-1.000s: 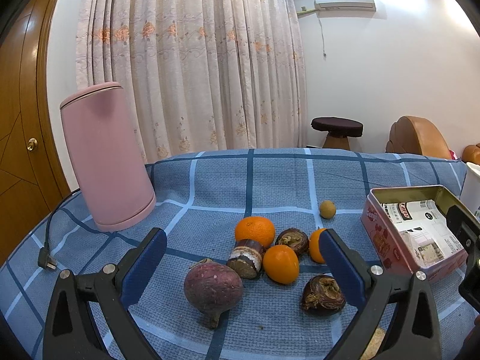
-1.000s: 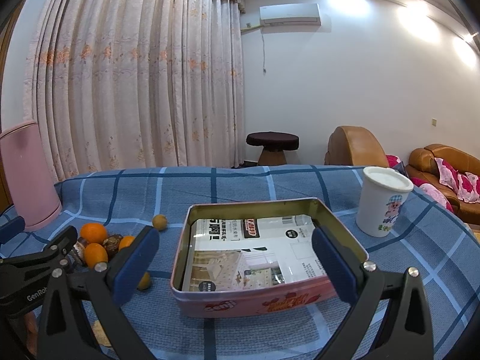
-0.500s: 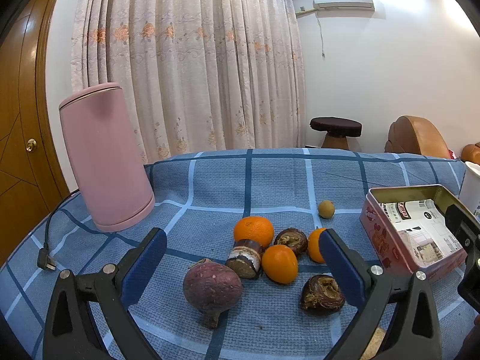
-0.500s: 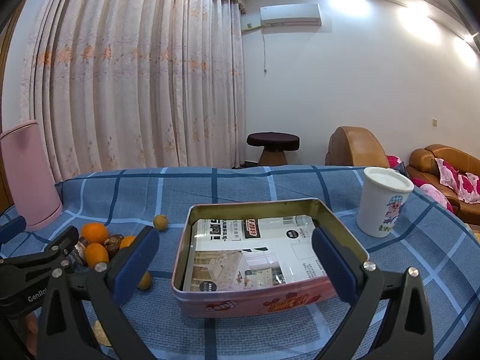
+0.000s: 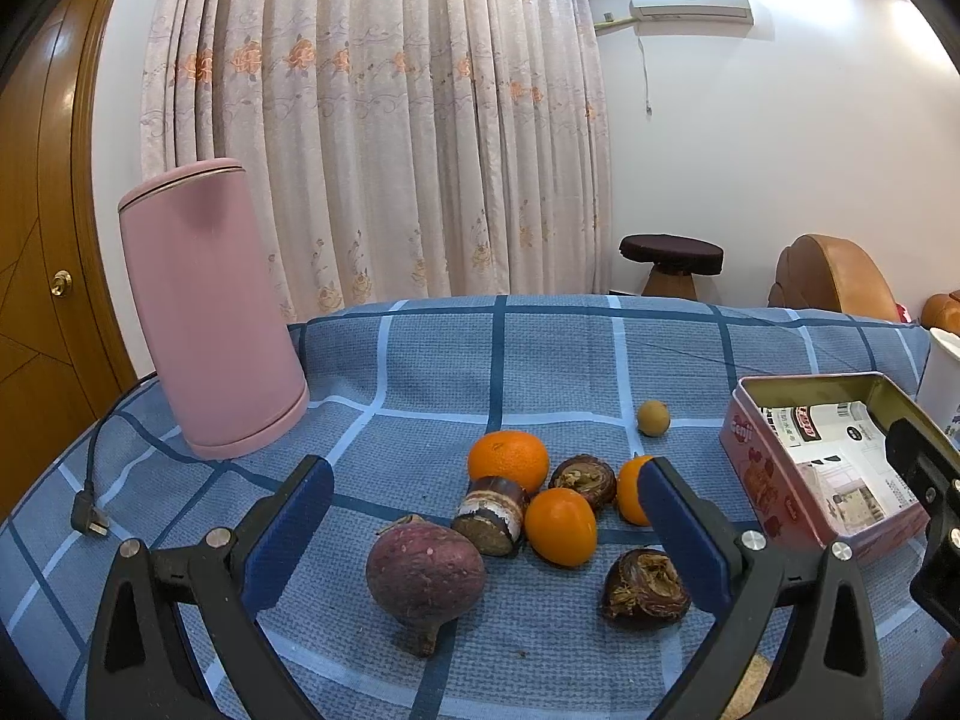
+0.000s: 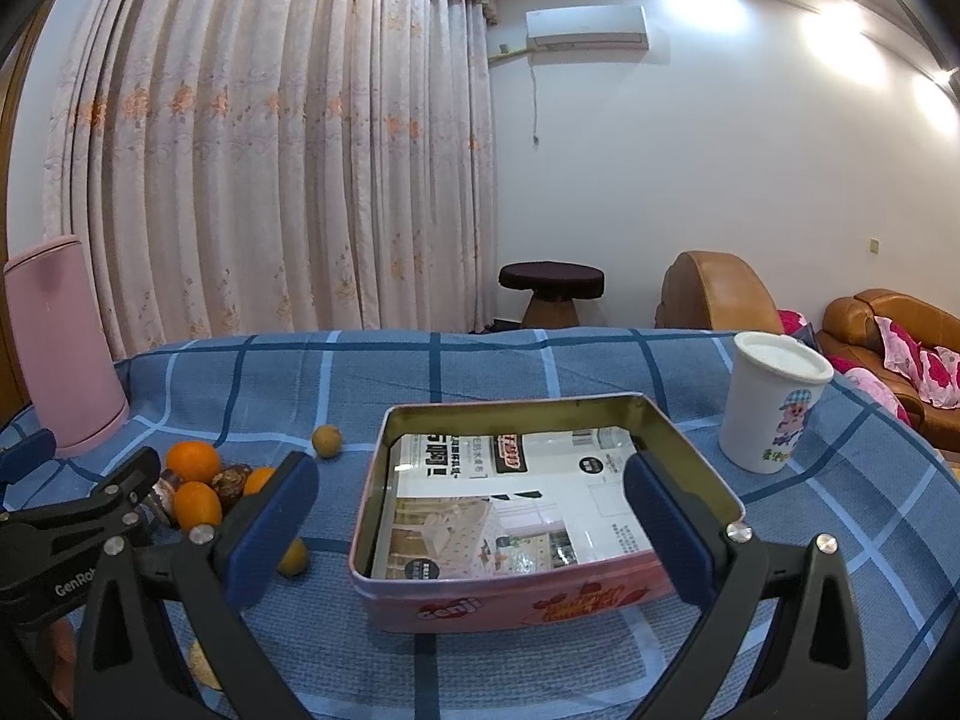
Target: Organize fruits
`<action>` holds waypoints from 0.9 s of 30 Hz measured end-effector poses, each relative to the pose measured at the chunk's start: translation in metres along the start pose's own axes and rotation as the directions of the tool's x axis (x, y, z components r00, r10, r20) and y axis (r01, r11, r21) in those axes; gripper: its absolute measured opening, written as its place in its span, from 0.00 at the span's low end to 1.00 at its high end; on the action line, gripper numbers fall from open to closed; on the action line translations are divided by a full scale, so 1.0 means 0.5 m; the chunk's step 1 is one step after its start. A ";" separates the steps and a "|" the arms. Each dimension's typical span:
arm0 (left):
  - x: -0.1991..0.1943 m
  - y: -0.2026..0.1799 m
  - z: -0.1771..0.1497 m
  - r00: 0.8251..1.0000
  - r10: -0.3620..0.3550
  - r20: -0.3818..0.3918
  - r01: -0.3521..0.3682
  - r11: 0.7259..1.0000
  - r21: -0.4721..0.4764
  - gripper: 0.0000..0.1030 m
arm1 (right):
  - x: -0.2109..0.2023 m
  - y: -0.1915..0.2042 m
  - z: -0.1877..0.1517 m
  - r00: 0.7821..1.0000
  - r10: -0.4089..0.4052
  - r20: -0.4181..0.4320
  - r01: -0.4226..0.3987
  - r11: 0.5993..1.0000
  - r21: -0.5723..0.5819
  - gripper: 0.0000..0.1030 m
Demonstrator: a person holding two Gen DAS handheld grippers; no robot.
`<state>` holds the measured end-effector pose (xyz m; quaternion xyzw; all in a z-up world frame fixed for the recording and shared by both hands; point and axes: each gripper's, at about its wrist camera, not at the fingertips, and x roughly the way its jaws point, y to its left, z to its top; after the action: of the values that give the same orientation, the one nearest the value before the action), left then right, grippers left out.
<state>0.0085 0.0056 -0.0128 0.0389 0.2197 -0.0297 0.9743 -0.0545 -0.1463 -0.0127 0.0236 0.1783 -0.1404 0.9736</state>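
Your left gripper (image 5: 483, 531) hangs spread wide with nothing between its blue pads (image 5: 678, 531), low over the fruit pile on the blue checked cloth (image 5: 420, 360). Your right gripper (image 6: 471, 525) is likewise released, both fingers apart, framing the near wall of the pink tin (image 6: 510, 600), which sits open with only printed paper (image 6: 540, 498) lining it.

Nearest the left claw: purple round fruit (image 5: 425, 577) and a dark split fruit (image 5: 645, 588) just inside the right pad. Behind them, a dark cut stub (image 5: 493, 515) touching an orange (image 5: 561, 526); next a second dark fruit (image 5: 583, 480), a half-hidden orange (image 5: 629, 489) behind the pad, and a larger orange (image 5: 508, 461). A small tan fruit (image 5: 653, 418) lies apart, farther back.

Left rear: pink kettle (image 5: 210, 312), its plug (image 5: 89, 519) loose on the cloth. Right of the tin: white cup (image 6: 774, 402). Beyond the table: curtain (image 5: 372, 120), stool (image 6: 552, 291).
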 end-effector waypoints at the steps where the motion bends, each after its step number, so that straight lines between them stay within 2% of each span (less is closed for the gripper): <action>1: 0.001 0.001 0.000 1.000 0.001 0.000 -0.001 1.000 -0.001 0.99 | 0.000 0.000 0.000 1.000 0.001 -0.001 -0.001 1.000 -0.001 1.00; 9: 0.000 0.006 0.002 1.000 -0.010 -0.012 0.010 1.000 0.008 0.99 | 0.002 0.005 -0.004 0.999 0.038 -0.026 -0.038 0.999 -0.006 1.00; 13: -0.003 0.015 0.007 0.999 -0.039 -0.030 0.039 0.999 0.007 0.99 | 0.007 0.005 -0.007 0.994 0.089 -0.060 -0.089 0.996 0.003 0.99; 16: -0.004 0.030 0.015 0.999 -0.032 -0.045 0.032 0.999 0.017 0.99 | 0.010 0.009 -0.011 0.984 0.148 -0.098 -0.149 0.989 -0.005 0.94; 18: -0.005 0.056 0.021 0.999 0.002 -0.036 -0.002 1.000 0.004 0.99 | 0.011 0.013 -0.017 0.971 0.203 -0.129 -0.205 0.979 -0.004 0.93; 20: -0.004 0.089 0.026 0.999 0.031 -0.033 -0.032 0.999 -0.025 0.99 | 0.013 0.022 -0.026 0.946 0.275 -0.169 -0.279 0.960 -0.004 0.91; 23: -0.008 0.131 0.027 0.998 0.049 -0.026 -0.050 0.998 -0.047 0.99 | 0.017 0.063 -0.045 0.886 0.384 -0.260 -0.408 0.912 -0.039 0.90; 25: -0.009 0.149 0.023 0.999 0.024 -0.032 -0.026 0.999 -0.041 0.99 | 0.017 0.098 -0.057 0.848 0.423 -0.318 -0.467 0.881 -0.074 0.87; 27: -0.006 0.156 0.016 0.998 0.017 -0.058 -0.018 1.000 -0.014 0.99 | 0.012 0.126 -0.069 0.828 0.439 -0.350 -0.501 0.859 -0.108 0.84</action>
<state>0.0153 0.0827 0.0006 0.0345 0.2478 -0.0182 0.9680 -0.0432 -0.0841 -0.0473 -0.0067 0.3320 0.1282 0.9345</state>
